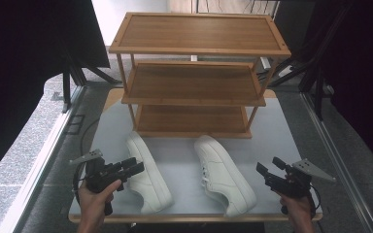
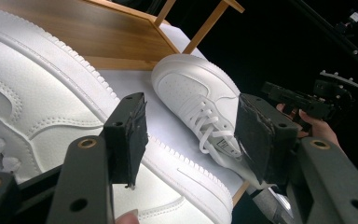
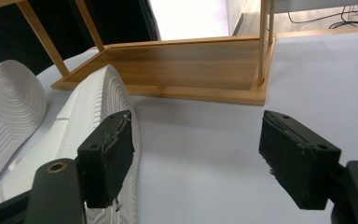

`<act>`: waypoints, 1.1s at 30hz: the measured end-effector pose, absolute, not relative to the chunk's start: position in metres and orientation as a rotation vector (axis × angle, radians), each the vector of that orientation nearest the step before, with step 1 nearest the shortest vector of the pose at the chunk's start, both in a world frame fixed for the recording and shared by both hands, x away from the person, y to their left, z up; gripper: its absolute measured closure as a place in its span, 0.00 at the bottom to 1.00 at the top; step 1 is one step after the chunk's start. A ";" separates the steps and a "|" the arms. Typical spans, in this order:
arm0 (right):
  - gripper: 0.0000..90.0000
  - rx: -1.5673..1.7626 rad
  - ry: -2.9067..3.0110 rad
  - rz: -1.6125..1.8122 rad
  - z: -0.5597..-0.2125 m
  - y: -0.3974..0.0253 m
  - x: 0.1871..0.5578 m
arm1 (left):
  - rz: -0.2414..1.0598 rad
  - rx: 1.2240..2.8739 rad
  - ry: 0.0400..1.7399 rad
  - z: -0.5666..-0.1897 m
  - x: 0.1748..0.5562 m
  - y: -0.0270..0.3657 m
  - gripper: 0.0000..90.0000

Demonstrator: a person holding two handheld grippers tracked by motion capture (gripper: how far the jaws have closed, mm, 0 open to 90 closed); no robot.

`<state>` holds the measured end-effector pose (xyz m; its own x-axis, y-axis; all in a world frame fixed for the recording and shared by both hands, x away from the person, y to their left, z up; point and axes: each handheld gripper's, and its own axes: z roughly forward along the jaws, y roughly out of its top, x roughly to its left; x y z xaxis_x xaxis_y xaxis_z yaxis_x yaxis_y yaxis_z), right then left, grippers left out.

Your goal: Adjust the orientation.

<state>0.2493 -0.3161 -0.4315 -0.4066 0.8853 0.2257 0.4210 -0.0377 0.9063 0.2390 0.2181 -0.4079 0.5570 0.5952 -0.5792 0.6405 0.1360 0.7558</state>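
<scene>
Two white sneakers lie on the white table top (image 1: 277, 131) in front of a three-tier bamboo rack (image 1: 194, 82). The left sneaker (image 1: 148, 177) seems tipped on its side, with its sole (image 3: 7, 109) turned toward the right sneaker (image 1: 223, 177), which stands upright with its laces up. My left gripper (image 1: 137, 166) is open beside the left sneaker (image 2: 46, 112), its jaws framing the right sneaker (image 2: 198, 100). My right gripper (image 1: 269, 165) is open, just right of the right sneaker (image 3: 91, 112), with bare table between its jaws.
The rack's shelves are empty; its bottom shelf (image 3: 186, 60) rests on the table just behind the sneakers. The table's front edge (image 1: 194, 217) runs close under both hands. Dark stands and drapes (image 1: 320, 63) flank the table, with grey floor (image 1: 24, 150) on the left.
</scene>
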 end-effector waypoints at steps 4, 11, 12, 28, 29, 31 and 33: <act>0.29 1.372 1.809 1.438 -0.431 -0.318 0.247 | -0.042 1.531 1.094 -0.408 0.240 0.217 0.48; 0.30 1.374 1.808 1.438 -0.431 -0.321 0.244 | -0.040 1.535 1.088 -0.407 0.241 0.214 0.48; 0.30 1.380 1.806 1.439 -0.432 -0.322 0.244 | -0.031 1.537 1.090 -0.407 0.241 0.215 0.50; 0.31 1.368 1.876 1.458 -0.437 -0.308 0.254 | 0.227 1.580 1.161 -0.403 0.195 0.230 0.89; 0.31 1.374 1.873 1.459 -0.437 -0.307 0.255 | 0.238 1.591 1.171 -0.405 0.187 0.232 0.90; 0.31 1.372 1.873 1.457 -0.436 -0.307 0.255 | 0.251 1.618 1.188 -0.412 0.174 0.237 0.92; 0.31 1.373 1.874 1.459 -0.436 -0.306 0.254 | 0.257 1.625 1.205 -0.416 0.167 0.239 0.94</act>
